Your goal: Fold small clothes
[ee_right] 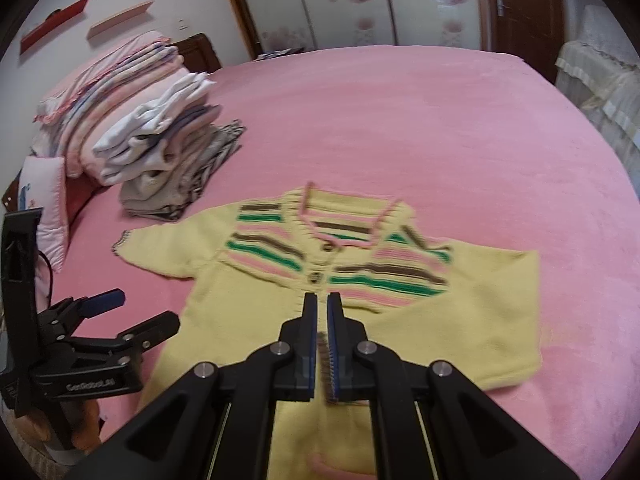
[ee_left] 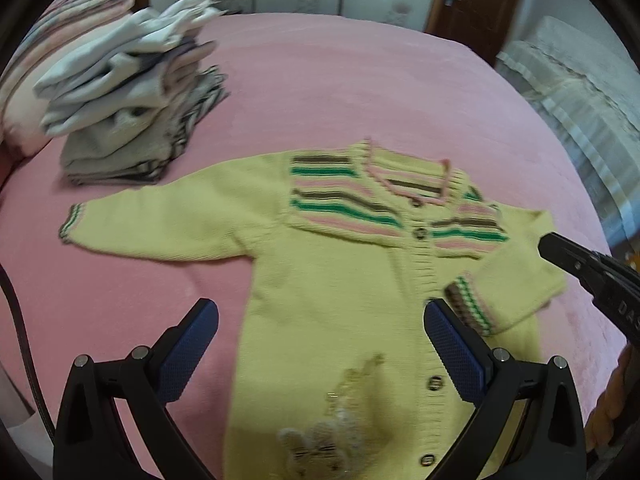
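Observation:
A small yellow knitted cardigan [ee_left: 340, 280] with pink, green and brown stripes lies face up on the pink bed; it also shows in the right wrist view [ee_right: 460, 320]. Its left sleeve [ee_left: 160, 220] lies stretched out. Its right sleeve [ee_left: 516, 280] is folded inward across the front. My right gripper [ee_right: 322, 300] is shut on the striped cuff [ee_right: 329, 360] of that sleeve, over the button band. My left gripper [ee_left: 320, 312] is open and empty, hovering above the cardigan's lower body; it also shows in the right wrist view [ee_right: 136, 308].
A stack of folded clothes [ee_left: 132, 96] sits at the back left of the pink bed [ee_left: 360, 92], next to folded blankets [ee_right: 108, 80]. A wardrobe and a wooden door [ee_right: 516, 0] stand behind. A lace-covered piece of furniture [ee_left: 580, 92] is on the right.

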Tool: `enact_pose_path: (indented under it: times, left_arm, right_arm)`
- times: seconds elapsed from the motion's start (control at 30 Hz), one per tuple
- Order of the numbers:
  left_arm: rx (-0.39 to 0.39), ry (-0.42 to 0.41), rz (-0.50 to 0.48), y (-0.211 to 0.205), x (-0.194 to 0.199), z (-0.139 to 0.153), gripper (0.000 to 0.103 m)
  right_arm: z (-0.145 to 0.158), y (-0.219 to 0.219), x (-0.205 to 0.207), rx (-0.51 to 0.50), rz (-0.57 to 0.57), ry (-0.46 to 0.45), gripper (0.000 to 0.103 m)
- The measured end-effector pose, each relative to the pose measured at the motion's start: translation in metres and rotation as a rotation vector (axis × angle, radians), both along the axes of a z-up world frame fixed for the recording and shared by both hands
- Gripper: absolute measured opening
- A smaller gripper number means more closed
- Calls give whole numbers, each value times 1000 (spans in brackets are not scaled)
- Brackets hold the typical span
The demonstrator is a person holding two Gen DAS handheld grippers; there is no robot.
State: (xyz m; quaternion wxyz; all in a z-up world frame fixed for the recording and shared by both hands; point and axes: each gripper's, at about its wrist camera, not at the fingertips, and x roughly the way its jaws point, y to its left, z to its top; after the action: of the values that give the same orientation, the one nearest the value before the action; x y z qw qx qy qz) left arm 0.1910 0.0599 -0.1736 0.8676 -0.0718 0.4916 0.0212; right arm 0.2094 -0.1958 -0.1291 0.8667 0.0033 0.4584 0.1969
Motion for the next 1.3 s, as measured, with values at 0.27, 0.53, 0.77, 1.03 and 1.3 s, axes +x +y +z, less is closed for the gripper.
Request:
enact_pose_path:
  times: [0.27,0.53,0.77,1.03,1.3]
  left_arm:
    - [-189,-42,-220,-51,0,-5,92]
    - [-234,67,-330,-94,5,-41,59]
    - [-374,148,-312,-105,27,-68,40]
    - [-394,189,-223,-100,30,-80,40]
    - [-439,212,-152,-80,26,-92,41]
  right_arm:
    - [-2,-66,-7,-3,-134,-4,5]
    - [-30,-90,-22,-23,-171,35,5]
    - [-51,-108,-32,2,-207,66,5]
    - [-60,-129,-38,14,-234,74,5]
    - [-65,-137,-40,30,-243,71,5]
